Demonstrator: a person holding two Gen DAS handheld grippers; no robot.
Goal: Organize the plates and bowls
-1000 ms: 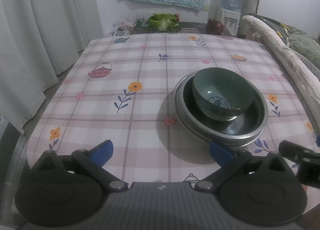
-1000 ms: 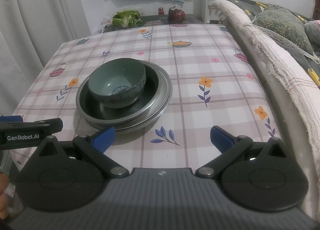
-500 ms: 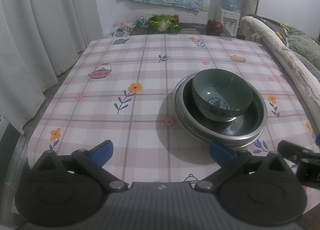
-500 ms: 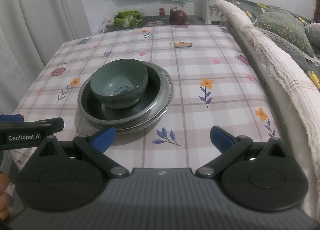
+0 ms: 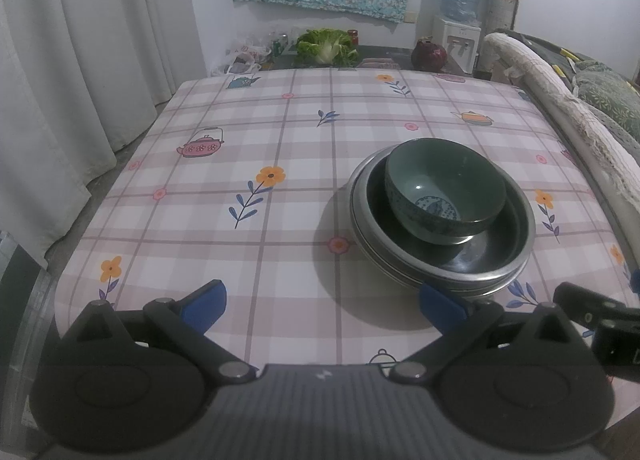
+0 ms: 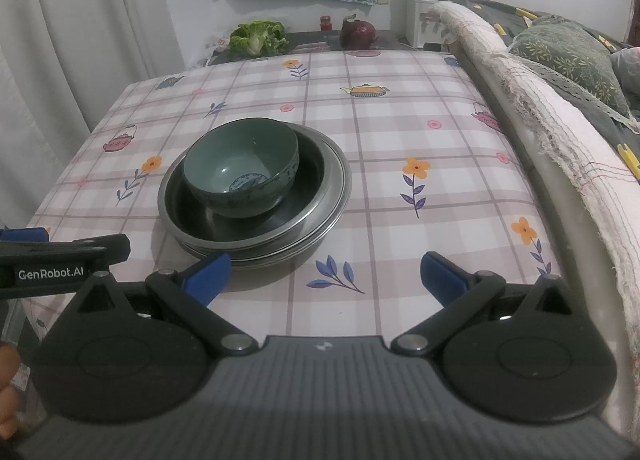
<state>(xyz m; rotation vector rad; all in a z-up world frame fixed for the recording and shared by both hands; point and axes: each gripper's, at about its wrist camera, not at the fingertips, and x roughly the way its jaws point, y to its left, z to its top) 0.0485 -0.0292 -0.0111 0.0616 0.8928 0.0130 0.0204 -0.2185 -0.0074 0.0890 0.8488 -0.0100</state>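
Bowl (image 6: 243,164) sits at eleven o'clock atop stacked plates (image 6: 320,216); right gripper (image 6: 324,276), jaws wide, should pinch its rim squarely.

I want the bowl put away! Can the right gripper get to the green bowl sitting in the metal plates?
Probably yes: the right gripper is open, and nothing stands between it and the green ceramic bowl atop the stacked metal plates.
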